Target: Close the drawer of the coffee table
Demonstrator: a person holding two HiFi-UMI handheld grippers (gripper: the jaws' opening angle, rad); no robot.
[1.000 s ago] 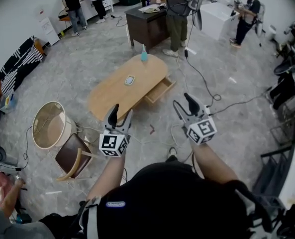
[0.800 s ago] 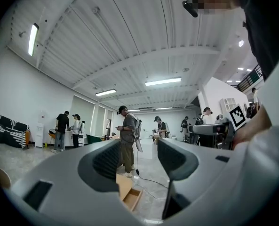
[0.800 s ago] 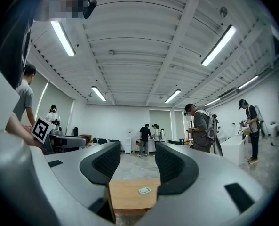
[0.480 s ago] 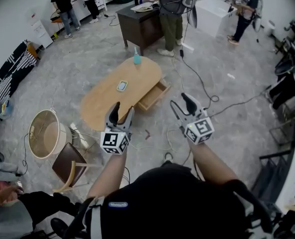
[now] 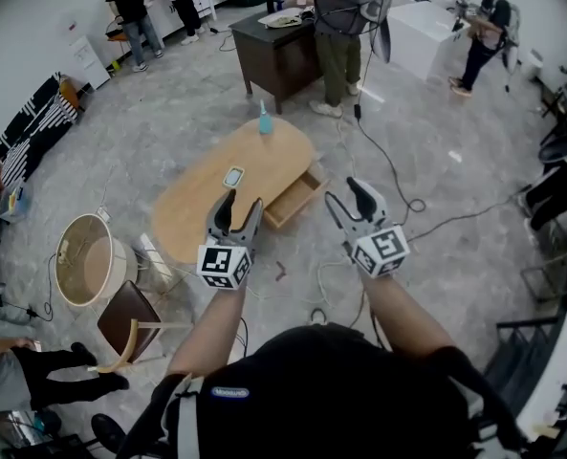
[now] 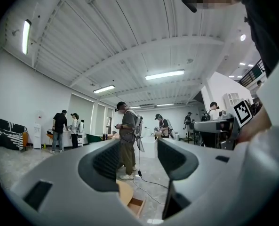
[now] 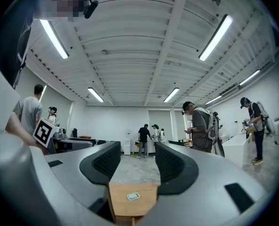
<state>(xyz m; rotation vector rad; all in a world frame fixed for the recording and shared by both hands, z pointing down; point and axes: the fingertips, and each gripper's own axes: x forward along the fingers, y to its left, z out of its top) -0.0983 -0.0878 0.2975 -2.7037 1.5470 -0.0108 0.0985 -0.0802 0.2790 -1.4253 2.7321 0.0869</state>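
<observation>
The step in hand is the approach: the drawer (image 5: 294,199) stands pulled out from the side of the coffee table (image 5: 207,199), and neither gripper has reached it yet.

From the head view, the drawer lies ahead of and below both grippers, roughly between the two, a little closer to the line of the left gripper (image 5: 240,208) than to the right gripper (image 5: 348,199). Both are held up in the air, well apart from the table.

The left gripper has its jaws spread moderately wide and nothing sits between them. Its own view looks across the room, with a corner of the open drawer low down, just under the gap. The right gripper is likewise parted to about the same width and empty. Through its gap the table top shows below, with a small flat object (image 7: 133,197) lying on it, possibly a phone or a tin; the view is too small to say. A blue bottle (image 5: 264,120) stands on the far end of the table, well beyond both grippers.

The next move, as I judge it, calls for coming closer and lowering one gripper to the drawer's outer front, then pushing it squarely towards the table until it sits flush. No grasp is needed, so the jaws could stay as they are or close to make a firmer pushing face.
</observation>
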